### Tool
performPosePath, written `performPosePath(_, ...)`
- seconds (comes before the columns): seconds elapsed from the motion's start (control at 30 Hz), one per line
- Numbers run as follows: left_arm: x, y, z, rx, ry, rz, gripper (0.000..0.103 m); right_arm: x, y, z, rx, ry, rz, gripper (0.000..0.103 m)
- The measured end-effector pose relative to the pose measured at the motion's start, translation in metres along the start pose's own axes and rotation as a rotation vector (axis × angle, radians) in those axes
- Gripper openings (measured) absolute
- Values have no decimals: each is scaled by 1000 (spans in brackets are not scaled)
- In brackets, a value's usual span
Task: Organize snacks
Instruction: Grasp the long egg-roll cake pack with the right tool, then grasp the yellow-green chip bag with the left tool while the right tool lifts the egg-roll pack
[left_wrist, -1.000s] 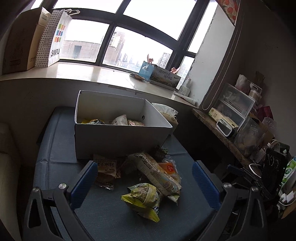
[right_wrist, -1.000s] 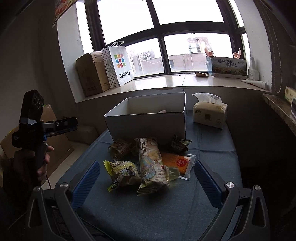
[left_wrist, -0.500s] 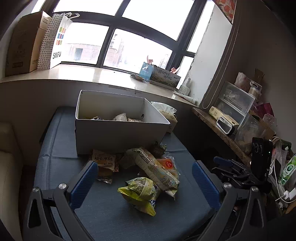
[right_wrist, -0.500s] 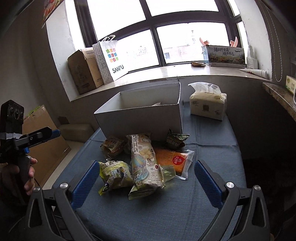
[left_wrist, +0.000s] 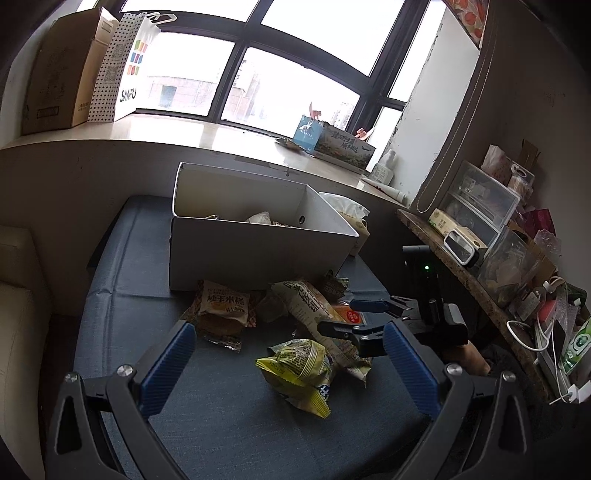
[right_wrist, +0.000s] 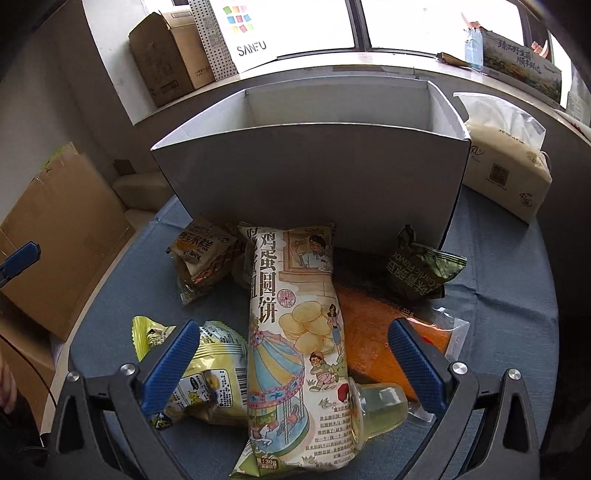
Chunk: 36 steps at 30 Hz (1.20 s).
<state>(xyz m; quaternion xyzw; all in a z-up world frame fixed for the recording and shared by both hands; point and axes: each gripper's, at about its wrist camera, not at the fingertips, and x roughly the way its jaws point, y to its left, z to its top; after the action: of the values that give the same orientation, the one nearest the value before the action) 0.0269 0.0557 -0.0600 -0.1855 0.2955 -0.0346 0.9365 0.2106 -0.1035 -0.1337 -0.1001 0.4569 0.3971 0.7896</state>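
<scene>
A long cream biscuit bag (right_wrist: 295, 332) lies in front of the white box (right_wrist: 314, 173). My right gripper (right_wrist: 291, 332) is open, low over the pile, with one pad on each side of this bag. Under its left pad is a yellow-green bag (right_wrist: 210, 373), under its right an orange packet (right_wrist: 369, 325). A brown packet (right_wrist: 203, 254) and a dark green packet (right_wrist: 421, 273) lie by the box. My left gripper (left_wrist: 288, 343) is open and empty, back from the yellow-green bag (left_wrist: 299, 365). It sees the right gripper (left_wrist: 336, 315) over the biscuit bag (left_wrist: 310, 310).
The white box (left_wrist: 258, 251) holds several packets and stands on the blue cloth (left_wrist: 129, 325). A tissue pack (right_wrist: 506, 173) sits right of the box. A cluttered shelf (left_wrist: 480, 280) runs along the right. Cardboard boxes (right_wrist: 55, 229) stand on the left, and a windowsill (left_wrist: 184, 133) lies behind.
My right gripper has moved forward and down from well behind the pile to straddle the long biscuit bag. The left gripper has shifted only slightly. Both stay open.
</scene>
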Motion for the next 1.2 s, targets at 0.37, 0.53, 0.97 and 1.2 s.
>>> performPosePath(0.37, 14, -1, -11, 16, 50, -6, 103, 7, 0, 6, 71, -8, 168, 45)
performPosePath(0.53, 24, -12, -13, 102, 89, -9, 103, -41, -6, 11, 121, -137, 230, 45)
performPosePath(0.97, 121, -56, -33, 460, 384, -5, 103, -142, -21, -44, 157, -270, 82, 45)
performPosePath(1.2, 162, -60, -45, 525, 481, 33, 103, -138, -40, -75, 224, -240, 64, 45)
